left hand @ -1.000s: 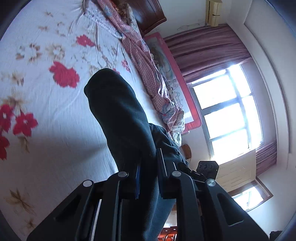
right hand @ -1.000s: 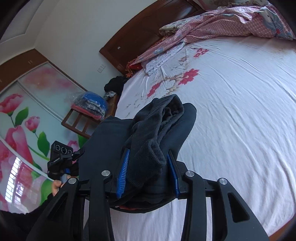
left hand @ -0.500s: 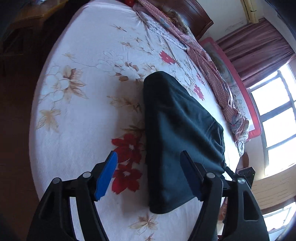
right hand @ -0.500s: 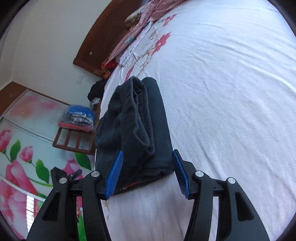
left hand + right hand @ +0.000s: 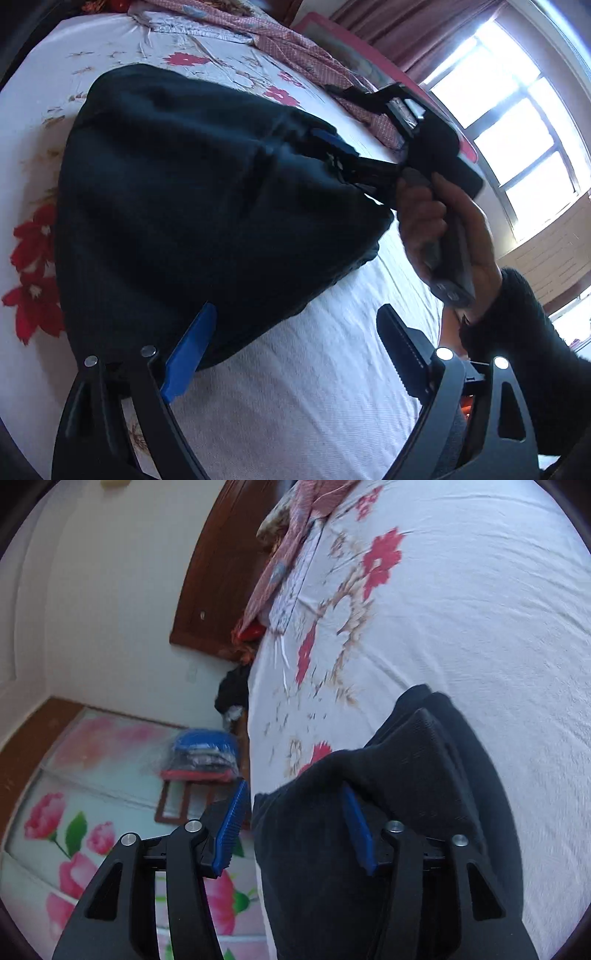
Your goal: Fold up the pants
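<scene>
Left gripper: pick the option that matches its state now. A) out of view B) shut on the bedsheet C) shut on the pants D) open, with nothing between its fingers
D: the left gripper is spread wide over the bedsheet, beside the pants.

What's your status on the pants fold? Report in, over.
Left gripper open, off the cloth. Right gripper open, straddling the pants' edge. Pants bundled dark on the bed sheet. Nothing in the way.
</scene>
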`<state>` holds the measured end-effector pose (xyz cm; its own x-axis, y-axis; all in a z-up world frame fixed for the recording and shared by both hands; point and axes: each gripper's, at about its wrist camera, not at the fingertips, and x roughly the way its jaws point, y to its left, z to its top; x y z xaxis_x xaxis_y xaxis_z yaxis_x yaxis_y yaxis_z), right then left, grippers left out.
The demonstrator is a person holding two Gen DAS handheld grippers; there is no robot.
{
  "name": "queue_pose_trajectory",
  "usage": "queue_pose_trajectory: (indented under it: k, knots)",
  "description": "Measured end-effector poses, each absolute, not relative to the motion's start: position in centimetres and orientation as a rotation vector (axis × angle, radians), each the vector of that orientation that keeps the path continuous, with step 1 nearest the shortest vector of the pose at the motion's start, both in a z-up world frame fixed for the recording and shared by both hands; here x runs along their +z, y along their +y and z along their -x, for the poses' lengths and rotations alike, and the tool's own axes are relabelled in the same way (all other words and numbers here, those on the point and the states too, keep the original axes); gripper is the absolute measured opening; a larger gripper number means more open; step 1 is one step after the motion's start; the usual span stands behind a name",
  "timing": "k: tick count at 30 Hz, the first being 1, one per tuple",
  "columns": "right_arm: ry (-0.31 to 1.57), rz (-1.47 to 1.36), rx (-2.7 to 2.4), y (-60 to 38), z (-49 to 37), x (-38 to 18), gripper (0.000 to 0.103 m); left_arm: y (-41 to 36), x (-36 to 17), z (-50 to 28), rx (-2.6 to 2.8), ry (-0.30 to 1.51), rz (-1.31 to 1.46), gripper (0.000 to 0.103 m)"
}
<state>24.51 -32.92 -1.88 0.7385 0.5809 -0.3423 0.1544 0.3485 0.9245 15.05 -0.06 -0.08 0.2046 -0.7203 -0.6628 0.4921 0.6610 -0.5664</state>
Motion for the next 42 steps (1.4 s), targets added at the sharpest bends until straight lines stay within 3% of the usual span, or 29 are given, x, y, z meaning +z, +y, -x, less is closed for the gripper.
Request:
queue_pose_trajectory:
  k: [1,3,5,8,12,14,16,17,18,19,20,23,24,26,35,42]
  knots:
    - [0.757,-1.226,0.277,-33.5,-24.3,-2.7,0.005,0.3,-0.2,-14.5,-0.861,1.049,0.252,0.088]
    - [0.773,-1.179,0.281,-33.4,-23.7,-2.2,0.000,0.9,-0.1,-14.5,-0.861,1.057,0.310,0.088]
    - [0.773,-1.114,0.289,-32.6,-22.2,-0.1,0.008,1.0,0.0,-14.6,-0.866,1.057,0.301,0.088]
    - [0.729,-1.075,0.354,-31.7,-18.2,2.6,0.037,0.9,0.2,-14.6,-0.861,1.055,0.274,0.088]
    - [0.811,-1.033,0.304,-31.6,-12.7,0.8,0.038,0.3,0.5,-14.4,-0.853,1.035,0.221,0.088]
    - [0.791,-1.171,0.322,-33.6,-11.2,-2.2,0.024,0.3,0.4,-14.4,-0.854,1.034,0.215,0.088]
    - [0.769,-1.299,0.316,-34.6,-9.8,-3.0,0.024,0.3,0.5,-14.5,-0.845,1.039,0.218,0.088]
    - [0.765,-1.270,0.294,-34.7,-9.2,-2.1,0.029,0.4,0.7,-14.6,-0.833,1.047,0.216,0.088]
    - [0.779,-1.215,0.273,-34.6,-8.8,-0.9,0.049,0.5,1.0,-14.6,-0.808,1.054,0.213,0.089]
    - [0.802,-1.153,0.250,-34.4,-8.4,0.3,0.058,0.7,1.5,-14.6,-0.780,1.058,0.214,0.091]
    - [0.813,-1.100,0.246,-34.0,-7.9,1.5,0.063,0.9,1.9,-14.4,-0.757,1.062,0.217,0.100]
    - [0.888,-0.979,0.246,-32.8,-6.1,3.7,0.064,2.5,3.3,-12.9,-0.630,1.086,0.211,0.101]
    - [0.914,-0.943,0.243,-32.3,-5.7,4.0,0.074,3.3,3.5,-12.2,-0.579,1.096,0.199,0.101]
    - [1.000,-0.858,0.197,-31.4,-4.4,4.0,0.084,4.7,3.9,-10.4,-0.475,1.111,0.175,0.101]
    - [1.242,-0.399,0.038,-24.4,-1.6,3.5,0.084,7.7,3.2,-3.7,-0.060,1.181,-0.056,0.101]
    - [1.225,-0.173,-0.041,-19.8,-2.2,2.2,0.084,4.2,4.4,-2.2,-0.020,1.132,-0.194,0.101]
